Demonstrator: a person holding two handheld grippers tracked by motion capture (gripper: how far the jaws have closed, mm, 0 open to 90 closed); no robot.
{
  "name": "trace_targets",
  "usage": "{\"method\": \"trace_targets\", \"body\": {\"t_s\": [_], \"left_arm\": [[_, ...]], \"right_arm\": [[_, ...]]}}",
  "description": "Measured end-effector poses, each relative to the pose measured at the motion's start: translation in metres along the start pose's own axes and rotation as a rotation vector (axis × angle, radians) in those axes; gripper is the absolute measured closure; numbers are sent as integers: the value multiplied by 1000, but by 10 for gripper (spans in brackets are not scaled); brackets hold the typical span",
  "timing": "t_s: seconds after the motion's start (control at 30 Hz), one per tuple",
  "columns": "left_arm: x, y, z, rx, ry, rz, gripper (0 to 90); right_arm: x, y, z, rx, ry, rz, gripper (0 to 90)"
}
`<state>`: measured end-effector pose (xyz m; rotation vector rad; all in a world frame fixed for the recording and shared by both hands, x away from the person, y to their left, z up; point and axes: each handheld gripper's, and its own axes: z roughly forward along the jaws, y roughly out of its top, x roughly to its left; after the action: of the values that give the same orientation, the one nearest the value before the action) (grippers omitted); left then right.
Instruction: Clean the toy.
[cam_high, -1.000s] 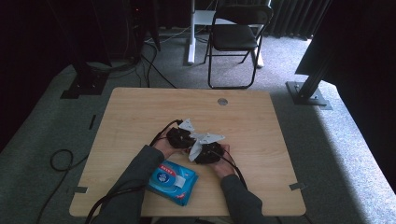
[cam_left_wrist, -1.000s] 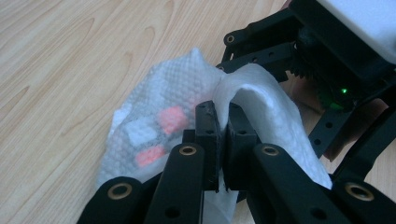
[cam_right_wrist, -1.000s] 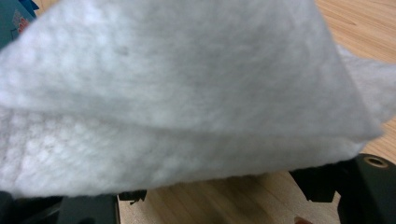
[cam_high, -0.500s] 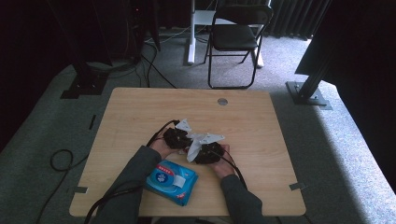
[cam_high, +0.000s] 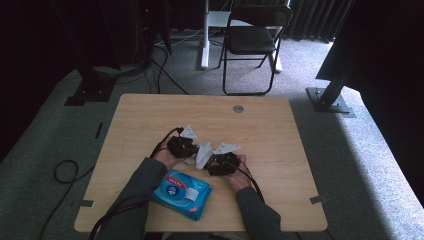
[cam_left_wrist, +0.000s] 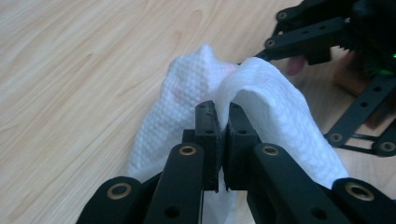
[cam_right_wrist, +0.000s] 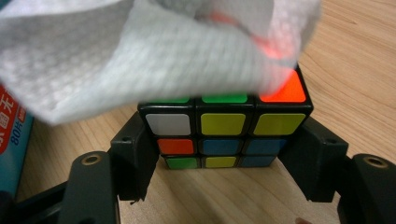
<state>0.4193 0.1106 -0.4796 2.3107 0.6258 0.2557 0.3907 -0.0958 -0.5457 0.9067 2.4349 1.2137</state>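
A scrambled puzzle cube (cam_right_wrist: 224, 135) with black edges sits between the jaws of my right gripper (cam_right_wrist: 224, 156), which is shut on its sides just above the table. A white textured wipe (cam_right_wrist: 140, 51) lies draped over the cube's top. My left gripper (cam_left_wrist: 222, 123) is shut on a fold of that wipe (cam_left_wrist: 275, 102), and the other gripper's black links (cam_left_wrist: 327, 32) show beyond it. In the high view both grippers meet at the middle of the table, left gripper (cam_high: 192, 149) and right gripper (cam_high: 212, 161) with the wipe (cam_high: 203, 152) between them, hiding the cube.
A blue pack of wipes (cam_high: 181, 192) lies near the table's front edge, between the forearms. The wooden table (cam_high: 270, 125) has a round grommet (cam_high: 238, 108) at the back. A folding chair (cam_high: 252, 40) and floor cables lie beyond it.
My left gripper has shifted slightly across the table with the wipe, dragging it over the cube. The right gripper and cube have stayed put.
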Motion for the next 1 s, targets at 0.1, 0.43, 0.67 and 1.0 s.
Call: {"method": "trace_targets", "body": {"t_s": [0.1, 0.43, 0.67, 1.0], "left_arm": [[0, -1, -1, 1, 8, 1, 863], [-8, 2, 2, 5, -85, 35, 866], [-13, 8, 8, 9, -153, 55, 866], [-12, 6, 6, 7, -138, 61, 866]], "right_arm": [[0, 0, 0, 0, 1, 2, 327], [0, 0, 0, 1, 4, 8, 326], [0, 0, 0, 2, 2, 5, 326], [0, 0, 0, 4, 3, 7, 324]]}}
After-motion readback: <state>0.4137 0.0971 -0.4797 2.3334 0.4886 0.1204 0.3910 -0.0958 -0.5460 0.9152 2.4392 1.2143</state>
